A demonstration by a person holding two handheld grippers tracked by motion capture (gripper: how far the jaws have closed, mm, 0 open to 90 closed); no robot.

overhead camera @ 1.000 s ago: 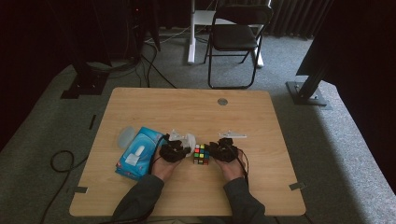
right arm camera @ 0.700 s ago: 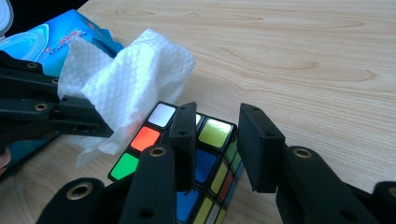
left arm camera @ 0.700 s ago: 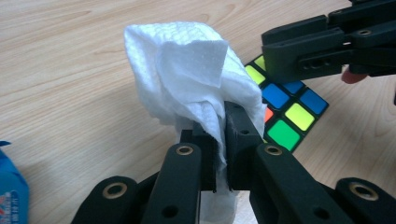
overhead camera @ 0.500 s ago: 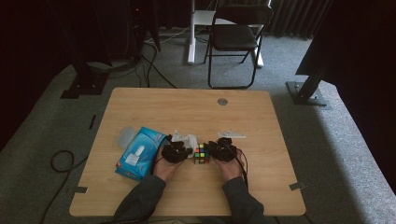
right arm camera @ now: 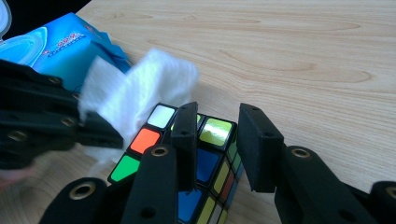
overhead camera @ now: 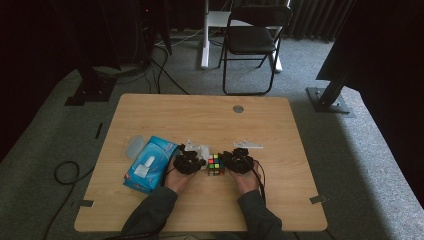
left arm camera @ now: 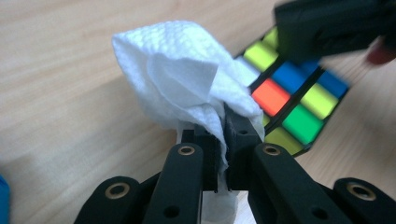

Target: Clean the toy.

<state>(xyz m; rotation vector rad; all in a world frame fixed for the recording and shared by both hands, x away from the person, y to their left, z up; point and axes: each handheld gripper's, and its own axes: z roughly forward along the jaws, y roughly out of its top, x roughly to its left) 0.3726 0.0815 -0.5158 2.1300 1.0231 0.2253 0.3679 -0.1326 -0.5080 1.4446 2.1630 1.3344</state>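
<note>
Clamped tight on a wad of white tissue (left arm camera: 180, 79), the jaws of our left gripper (left arm camera: 223, 135) press it against the top of the puzzle cube (overhead camera: 216, 164). Our right gripper (right arm camera: 219, 140) has its jaws closed on the cube's near corner, one pad on the top face and one down the side, pinning it to the table (overhead camera: 280, 135).

We see the cube near the middle of the table's front half, between our two hands, with the tissue draped over its left edge.

From here we judge two risks. If we rub hard, the cube may twist out of the corner grip, since the right pads catch only an edge. The tissue may also tear or slip from the left jaws, as only a thin fold sits between them.

Just left lies a blue tissue pack (overhead camera: 148, 164); it carries small red print, too blurred for us to read.
</note>
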